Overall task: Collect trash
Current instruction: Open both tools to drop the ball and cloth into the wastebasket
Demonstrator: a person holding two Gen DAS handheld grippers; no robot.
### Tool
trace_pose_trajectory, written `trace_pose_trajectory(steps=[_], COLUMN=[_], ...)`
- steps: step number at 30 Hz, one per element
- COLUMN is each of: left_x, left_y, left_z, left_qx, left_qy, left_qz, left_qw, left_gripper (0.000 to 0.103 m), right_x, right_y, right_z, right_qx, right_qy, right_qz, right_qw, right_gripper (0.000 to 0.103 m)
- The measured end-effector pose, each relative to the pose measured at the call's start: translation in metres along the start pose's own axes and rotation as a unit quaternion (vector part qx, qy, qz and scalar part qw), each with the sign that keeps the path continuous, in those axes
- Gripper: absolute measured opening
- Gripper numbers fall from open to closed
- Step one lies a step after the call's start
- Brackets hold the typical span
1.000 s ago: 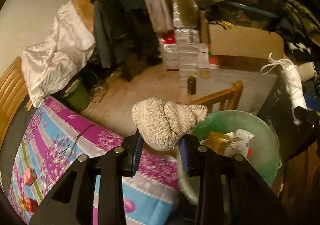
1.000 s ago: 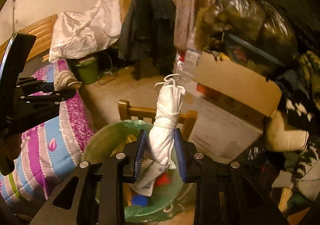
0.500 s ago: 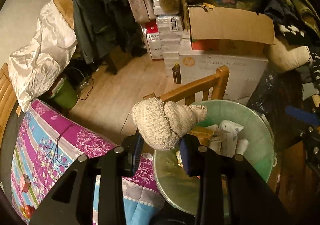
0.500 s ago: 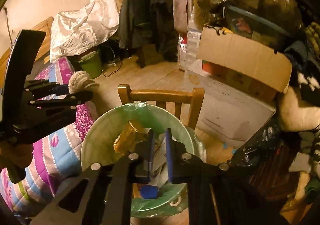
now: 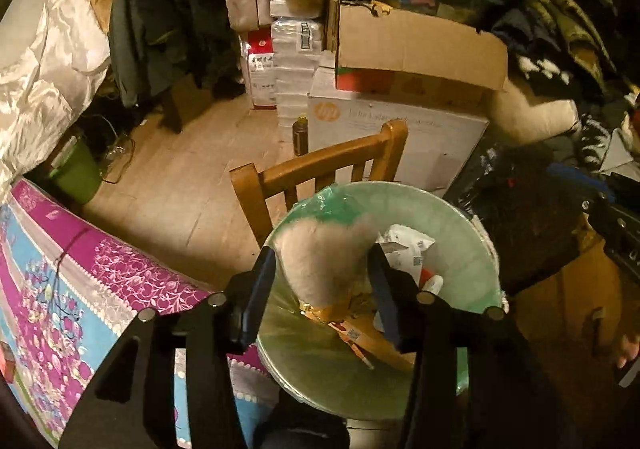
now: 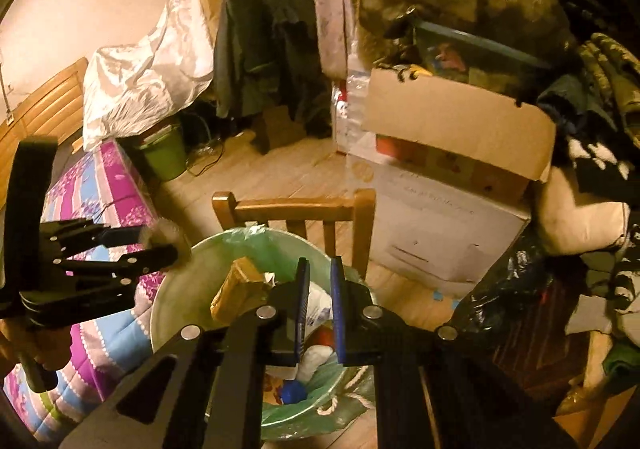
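Note:
A green-lined trash bin (image 5: pixel 460 217) stands below both grippers, holding paper, a brown wrapper and white packets (image 5: pixel 404 245). My left gripper (image 5: pixel 322 281) hangs over the bin's near left rim with its jaws opening. A beige knitted ball (image 5: pixel 320 253) sits blurred between the fingers, loose from the left pad. The right wrist view shows that gripper (image 6: pixel 160 245) and the knitted ball (image 6: pixel 168 235) at the bin's left edge (image 6: pixel 176 289). My right gripper (image 6: pixel 320 301) is shut with nothing in it, above the bin's middle. A white bundle (image 6: pixel 316 359) lies in the bin under it.
A wooden chair back (image 5: pixel 320 165) stands right behind the bin. Stacked cardboard boxes (image 5: pixel 416 49) and dark bags crowd the right. A purple and blue patterned cover (image 5: pixel 80 289) lies left of the bin. A small green bucket (image 5: pixel 76 177) stands on the wooden floor.
The left jaws have spread and the knitted ball has slipped lower between them, now over the bin. The right gripper dropped its white bundle into the bin and shut.

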State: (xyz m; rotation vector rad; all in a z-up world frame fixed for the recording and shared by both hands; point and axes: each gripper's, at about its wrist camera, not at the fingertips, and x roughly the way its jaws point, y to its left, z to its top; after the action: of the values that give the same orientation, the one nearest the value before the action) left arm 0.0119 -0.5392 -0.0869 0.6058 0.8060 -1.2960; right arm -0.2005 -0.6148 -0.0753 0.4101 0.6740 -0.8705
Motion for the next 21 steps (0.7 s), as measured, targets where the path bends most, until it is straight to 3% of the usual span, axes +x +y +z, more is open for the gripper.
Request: trace_pose_trajectory(steps=[1,4,11,13,14,15,17,20,21], left_x=[-0.002,-0.008,-0.034,-0.048,-0.054,-0.060,-0.077,-0.095,-0.101], left_y=[0.002,0.009,0.010,0.006,0.005,0.004,0.003,0.003,0.004], left_z=[0.000,0.001,-0.004,-0.010,-0.013,-0.017,-0.028,-0.043,-0.050], left_qx=[-0.004,-0.021,-0.022,-0.015,-0.011,-0.007,0.002,0.008,0.007], left_qy=[-0.001,-0.010,-0.049,-0.069,-0.078,-0.087,-0.113,-0.139,-0.147], left_qz=[-0.007,-0.028,0.000,0.008,0.013,0.018,0.035,0.054,0.061], left_qw=[1.0000,0.9993,0.9986,0.9975,0.9968,0.9960,0.9930,0.9888,0.9871], left_gripper=[0.047,0.061,0.061,0.062,0.063,0.066,0.077,0.083,0.084], right_x=[-0.003,-0.013,-0.037,-0.044,-0.051,-0.055,-0.068,-0.082,-0.085], right_y=[-0.001,-0.003,0.006,0.015,0.023,0.029,0.049,0.072,0.076], right_z=[0.000,-0.002,-0.008,-0.013,-0.019,-0.024,-0.038,-0.052,-0.056], right_qx=[0.003,0.016,0.036,0.027,0.018,0.011,-0.015,-0.047,-0.051], right_qy=[-0.003,-0.018,-0.057,-0.075,-0.094,-0.107,-0.144,-0.187,-0.198], right_qz=[-0.002,-0.003,0.014,0.015,0.010,0.008,-0.006,-0.046,-0.056], right_qw=[1.000,1.000,0.998,0.997,0.995,0.994,0.989,0.980,0.977], right_gripper=[0.012,0.012,0.016,0.039,0.059,0.071,0.081,0.098,0.098])
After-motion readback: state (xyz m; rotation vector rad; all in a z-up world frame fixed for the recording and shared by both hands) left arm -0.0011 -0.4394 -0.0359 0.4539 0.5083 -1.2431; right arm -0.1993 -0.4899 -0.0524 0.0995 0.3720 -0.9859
